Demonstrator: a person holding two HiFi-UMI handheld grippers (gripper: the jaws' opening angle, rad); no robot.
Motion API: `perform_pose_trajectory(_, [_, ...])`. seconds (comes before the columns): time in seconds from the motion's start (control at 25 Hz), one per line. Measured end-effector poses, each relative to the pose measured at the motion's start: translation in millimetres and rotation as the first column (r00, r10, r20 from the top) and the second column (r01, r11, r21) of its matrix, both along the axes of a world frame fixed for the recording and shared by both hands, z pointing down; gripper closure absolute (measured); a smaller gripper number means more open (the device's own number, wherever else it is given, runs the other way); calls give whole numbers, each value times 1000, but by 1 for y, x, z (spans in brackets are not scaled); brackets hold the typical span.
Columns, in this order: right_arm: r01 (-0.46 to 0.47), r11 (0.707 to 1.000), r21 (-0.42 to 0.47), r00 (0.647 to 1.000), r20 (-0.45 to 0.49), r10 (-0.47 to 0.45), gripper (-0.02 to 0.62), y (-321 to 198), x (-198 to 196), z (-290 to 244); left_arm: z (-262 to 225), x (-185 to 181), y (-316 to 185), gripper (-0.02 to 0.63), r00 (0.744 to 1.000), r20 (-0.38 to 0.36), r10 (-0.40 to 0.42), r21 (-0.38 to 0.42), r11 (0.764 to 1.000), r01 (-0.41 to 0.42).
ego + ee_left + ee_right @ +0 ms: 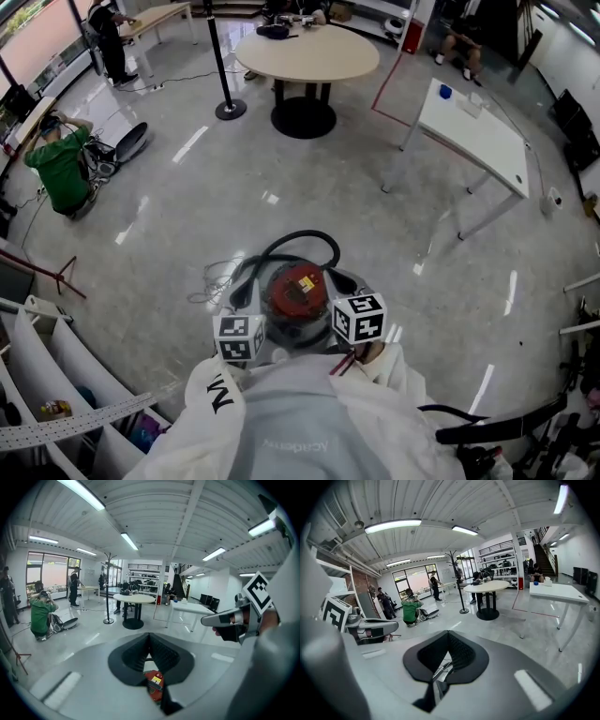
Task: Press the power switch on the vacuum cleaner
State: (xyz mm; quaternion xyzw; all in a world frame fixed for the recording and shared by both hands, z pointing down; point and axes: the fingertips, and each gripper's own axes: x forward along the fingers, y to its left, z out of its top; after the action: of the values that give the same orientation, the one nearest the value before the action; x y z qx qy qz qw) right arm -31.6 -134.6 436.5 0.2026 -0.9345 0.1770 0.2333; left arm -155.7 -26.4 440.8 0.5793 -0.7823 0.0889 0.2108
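Note:
The vacuum cleaner (298, 292) stands on the floor just in front of me, with a red top, a yellow label and a black hose (302, 242) looped behind it. Both grippers are held close to my chest, above its near side. My left gripper (241, 336) sits over its left edge and my right gripper (357, 319) over its right edge. In the left gripper view the jaws (150, 656) are closed together, and the red top (155, 686) shows below them. The right gripper's (449, 654) jaws are also closed, empty, over floor and cable. I cannot pick out the power switch.
A thin cable (212, 281) lies coiled left of the vacuum. Farther off are a round table (305, 52), a white table (473, 131) and a post on a round base (225, 94). A person in green (61, 169) crouches at the left. Shelving (47, 375) stands at my near left.

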Motion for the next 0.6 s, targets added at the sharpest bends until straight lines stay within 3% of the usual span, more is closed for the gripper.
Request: perform_pose_trajectory(0.6, [-70,997,-22,996,-56,69,595,37,5,15,17,0,24,606,997,-12,74,-14,997,-74])
